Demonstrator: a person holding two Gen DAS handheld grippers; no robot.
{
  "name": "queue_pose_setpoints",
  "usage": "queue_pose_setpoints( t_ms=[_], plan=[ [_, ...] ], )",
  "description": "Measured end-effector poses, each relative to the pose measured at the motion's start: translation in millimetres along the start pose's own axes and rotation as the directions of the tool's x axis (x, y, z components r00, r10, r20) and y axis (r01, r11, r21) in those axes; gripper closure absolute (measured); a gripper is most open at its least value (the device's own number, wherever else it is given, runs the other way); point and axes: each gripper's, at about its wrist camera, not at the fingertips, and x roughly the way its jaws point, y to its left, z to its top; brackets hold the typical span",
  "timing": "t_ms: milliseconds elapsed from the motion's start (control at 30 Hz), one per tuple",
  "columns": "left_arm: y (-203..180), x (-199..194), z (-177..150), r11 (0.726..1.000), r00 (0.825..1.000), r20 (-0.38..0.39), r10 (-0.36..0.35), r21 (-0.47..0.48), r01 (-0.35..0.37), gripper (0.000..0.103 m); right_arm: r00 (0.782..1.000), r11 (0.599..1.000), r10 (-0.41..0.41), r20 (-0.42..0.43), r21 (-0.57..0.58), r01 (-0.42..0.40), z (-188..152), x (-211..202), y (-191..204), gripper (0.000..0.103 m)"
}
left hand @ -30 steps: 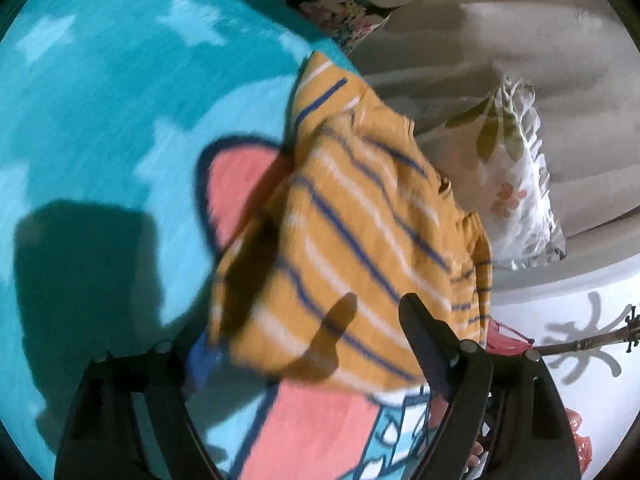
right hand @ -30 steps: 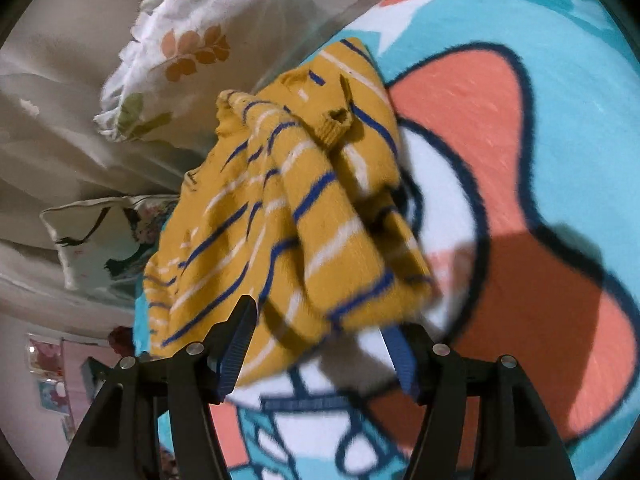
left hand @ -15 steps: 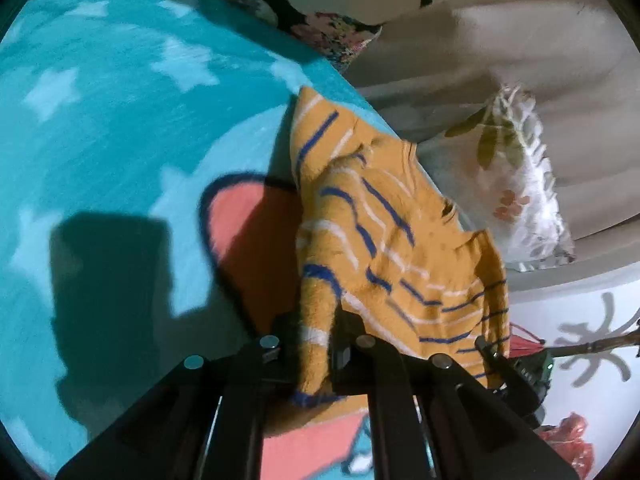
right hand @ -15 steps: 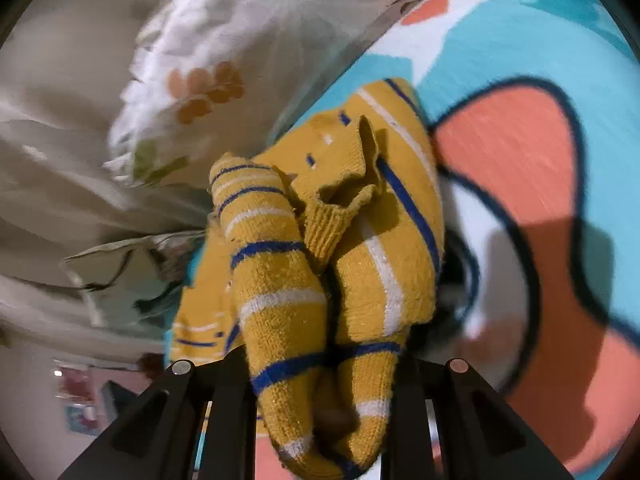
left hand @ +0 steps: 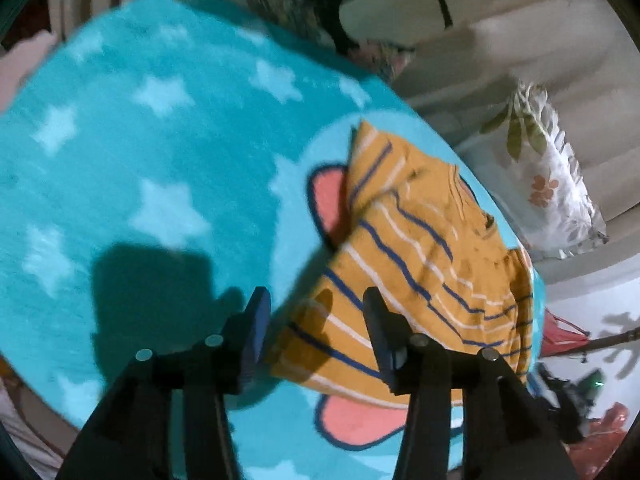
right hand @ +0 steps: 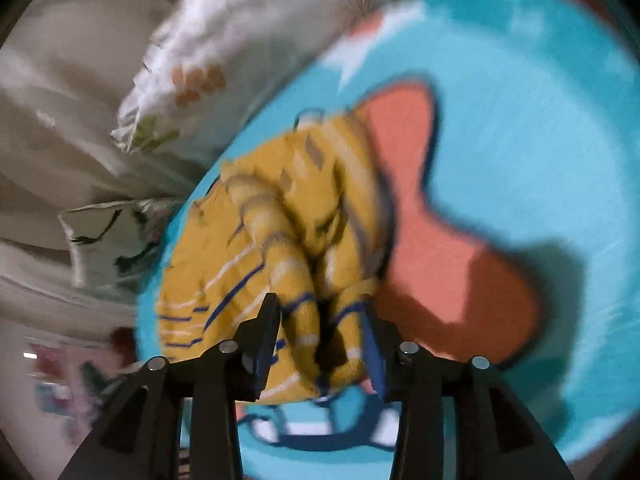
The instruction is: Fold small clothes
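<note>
A small mustard-yellow sweater (left hand: 420, 256) with blue and white stripes lies bunched on a turquoise star blanket (left hand: 132, 168). My left gripper (left hand: 316, 312) is open just above the sweater's near edge, with the fabric between and under the fingers. In the right wrist view the sweater (right hand: 288, 232) is blurred and gathered in folds. My right gripper (right hand: 322, 320) is partly closed around a thick bunch of the sweater's near edge.
The blanket carries a coral and white cartoon print (right hand: 432, 248). White floral pillows (left hand: 548, 184) and beige bedding (right hand: 60, 92) lie beyond the blanket's far edge. A red item (left hand: 564, 332) sits off the blanket at the right.
My left gripper has opened and let go of the sweater and pulled back. The sweater has dropped onto the blanket. My right gripper still holds its bunch and is moving, with the view blurred.
</note>
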Motion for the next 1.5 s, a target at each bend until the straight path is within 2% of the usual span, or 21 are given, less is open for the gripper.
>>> queue_pose_setpoints(
  t_ms=[67, 133, 233, 300, 333, 433, 500, 567, 633, 700, 733, 767, 867, 1000, 1133, 1200, 1267, 1400, 1500],
  plan=[
    [-9, -10, 3, 1.0, 0.999, 0.034, 0.018, 0.02, -0.019, 0.053, 0.995, 0.997, -0.046, 0.089, -0.065, 0.052, 6, -19, 14, 0.058],
    [-25, -11, 3, 0.998, 0.999, 0.052, 0.008, 0.063, -0.011, 0.05, 0.991, 0.991, -0.004, 0.131, -0.135, 0.022, 14, -26, 40, 0.058],
    [-57, 5, 5, 0.985, 0.999, 0.026, -0.03, 0.173, 0.025, 0.045, 0.994, 0.967, 0.101, 0.031, -0.239, -0.091, 23, 7, 81, 0.058],
    [-75, 20, 9, 0.972, 0.999, 0.021, -0.034, 0.234, 0.028, 0.045, 0.994, 0.949, 0.096, -0.056, -0.296, -0.108, 30, 53, 101, 0.059],
    [-84, 29, 12, 0.961, 0.999, 0.03, -0.039, 0.275, 0.029, 0.045, 0.995, 0.945, 0.069, -0.076, -0.315, -0.089, 34, 72, 105, 0.059],
    [-96, 71, 32, 0.947, 0.999, 0.025, 0.043, 0.318, -0.049, 0.045, 0.997, 0.956, 0.003, -0.077, -0.291, -0.025, 58, 114, 98, 0.059],
    [-90, 99, 45, 0.944, 0.99, 0.008, 0.143, 0.3, -0.139, 0.045, 0.995, 0.959, -0.094, -0.015, -0.27, 0.087, 77, 127, 85, 0.063],
    [-80, 111, 53, 0.963, 0.992, -0.032, 0.119, 0.249, -0.107, 0.038, 0.992, 0.973, -0.123, -0.007, -0.199, 0.12, 92, 134, 62, 0.081],
    [-75, 112, 58, 0.965, 0.993, -0.03, 0.112, 0.241, -0.101, 0.035, 0.995, 0.983, -0.103, -0.005, -0.152, 0.101, 100, 133, 50, 0.085],
    [-69, 113, 61, 0.971, 0.995, -0.047, 0.085, 0.23, -0.072, 0.034, 0.995, 0.986, -0.103, 0.01, -0.128, 0.103, 108, 127, 44, 0.081],
    [-65, 112, 64, 0.977, 0.996, -0.062, 0.062, 0.209, -0.048, 0.034, 0.989, 0.982, -0.143, 0.029, -0.12, 0.146, 111, 123, 40, 0.079],
    [-62, 111, 66, 0.981, 0.996, -0.071, 0.047, 0.193, -0.032, 0.034, 0.988, 0.984, -0.15, 0.042, -0.093, 0.153, 116, 119, 35, 0.079],
    [-56, 98, 70, 0.985, 0.997, -0.063, 0.042, 0.171, -0.03, 0.034, 0.99, 0.992, -0.123, 0.062, -0.024, 0.125, 123, 99, 22, 0.073],
    [-58, 73, 62, 0.986, 0.997, -0.024, 0.068, 0.154, -0.063, 0.034, 0.987, 0.988, -0.113, 0.118, -0.09, 0.124, 109, 54, 37, 0.068],
    [-58, 44, 44, 0.991, 0.998, 0.005, 0.062, 0.114, -0.062, 0.032, 0.992, 0.973, -0.056, 0.113, -0.215, 0.079, 67, 16, 56, 0.063],
    [-59, 32, 32, 0.993, 0.998, 0.012, 0.055, 0.102, -0.056, 0.032, 0.998, 0.969, -0.025, 0.065, -0.245, 0.04, 38, 25, 68, 0.063],
    [-59, 20, 18, 0.992, 0.997, 0.023, 0.068, 0.105, -0.07, 0.032, 1.0, 0.963, -0.013, -0.005, -0.269, 0.012, 15, 37, 62, 0.063],
    [-68, 4, -5, 0.98, 0.99, 0.074, 0.124, 0.149, -0.133, 0.029, 0.991, 0.963, -0.131, -0.027, -0.24, 0.121, 0, 55, 26, 0.064],
    [-67, -11, -18, 0.972, 0.98, 0.12, 0.157, 0.156, -0.175, 0.026, 0.993, 0.98, -0.119, -0.004, -0.159, 0.117, 3, 43, 6, 0.064]
  ],
)
